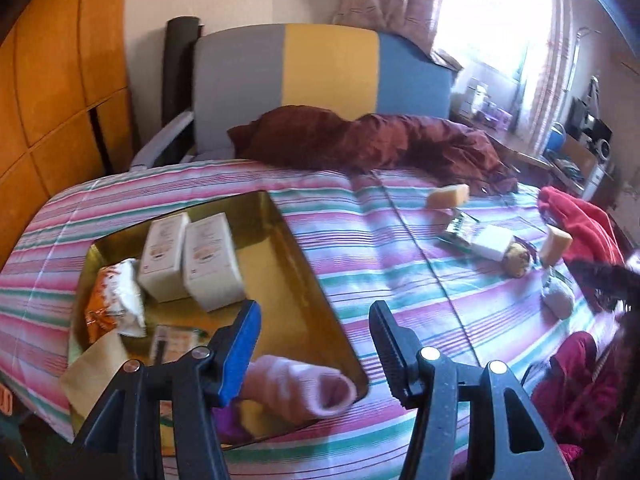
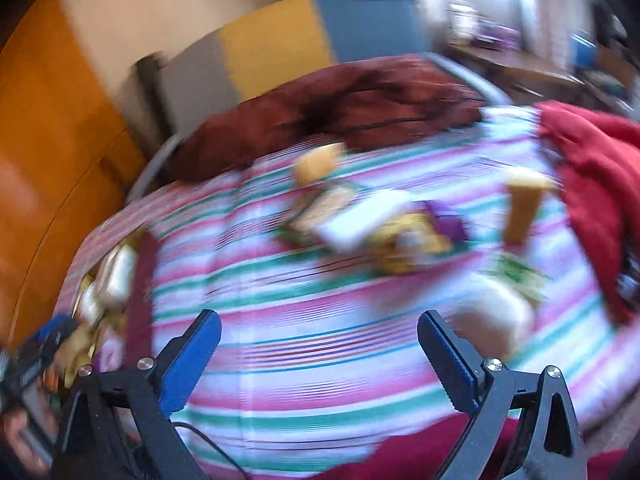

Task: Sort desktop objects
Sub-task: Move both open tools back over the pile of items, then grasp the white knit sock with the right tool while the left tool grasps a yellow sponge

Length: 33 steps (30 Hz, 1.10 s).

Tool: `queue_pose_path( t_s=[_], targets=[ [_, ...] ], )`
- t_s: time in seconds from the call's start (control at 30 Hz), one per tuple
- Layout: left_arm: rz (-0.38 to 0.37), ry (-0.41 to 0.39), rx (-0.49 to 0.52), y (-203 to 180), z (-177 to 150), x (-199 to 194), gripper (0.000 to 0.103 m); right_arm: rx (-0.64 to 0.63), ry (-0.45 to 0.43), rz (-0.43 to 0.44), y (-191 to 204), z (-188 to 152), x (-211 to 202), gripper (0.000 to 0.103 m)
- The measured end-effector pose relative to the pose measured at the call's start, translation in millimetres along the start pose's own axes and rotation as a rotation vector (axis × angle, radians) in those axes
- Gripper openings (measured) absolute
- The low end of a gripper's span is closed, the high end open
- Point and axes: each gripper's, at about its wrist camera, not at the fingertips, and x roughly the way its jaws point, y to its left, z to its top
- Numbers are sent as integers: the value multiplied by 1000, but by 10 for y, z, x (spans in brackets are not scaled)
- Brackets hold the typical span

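In the left wrist view, the left gripper (image 1: 316, 322) is angled downward over the near corner of a gold tray (image 1: 308, 272) set on a striped bedspread (image 1: 360, 236). Its jaws are parted, and nothing is pressed between them; a rolled pink sock (image 1: 316, 390) lies in the tray corner just beneath. Two white boxes (image 1: 192, 256) stand side by side in the tray beside an orange-and-white packet (image 1: 116, 304); their printing is too blurred to be read. More items, among them two yellow sponges (image 1: 450, 196), are scattered well apart on the right.

The right wrist view is heavily smeared by motion. The right gripper (image 2: 320, 344) is held wide apart and empty above the bedspread, tilted downward. No writing can be made out.
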Motion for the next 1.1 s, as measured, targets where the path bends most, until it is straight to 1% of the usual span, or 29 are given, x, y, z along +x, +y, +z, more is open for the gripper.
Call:
queue_pose_path(
  t_s=[0.07,0.13,0.23,0.27,0.33,0.47,0.57,0.7,0.8,0.87,0.9,0.93,0.97,1.0,1.1],
  targets=[
    [-12,9,16,-72,-1,30,57,85,-7,-43,-301,73,-75,100],
    [-21,17,30,-141,-1,61,57,177,-17,-113,-627,133,-160,100],
    [-36,30,47,-234,10,113,57,261,-15,-155,-956,186,-218,99],
    [-40,37,55,-270,14,136,57,271,-8,-168,-1015,200,-211,99],
    [-45,45,64,-313,20,164,57,274,28,-198,-1097,220,-145,99],
    [-55,61,72,-373,32,224,57,325,113,-177,-1235,166,74,99],
    [-66,71,72,-395,52,257,57,386,169,-189,-1283,117,260,99],
    [-75,74,77,-425,86,285,57,443,193,-214,-1353,80,467,99],
    [-81,82,86,-461,98,321,57,458,213,-206,-1380,46,608,98],
    [-87,91,93,-499,103,363,57,451,227,-202,-1382,11,686,95],
    [-90,96,96,-520,105,382,57,429,223,-216,-1365,2,700,93],
    [-93,101,100,-541,105,403,57,406,213,-236,-1340,9,691,85],
    [-98,109,104,-572,103,438,57,391,202,-235,-1323,20,680,74],
    [-102,115,108,-598,101,466,57,385,195,-217,-1312,29,676,71],
    [-121,136,122,-697,87,552,57,332,203,-240,-1232,23,689,70]
  ],
)
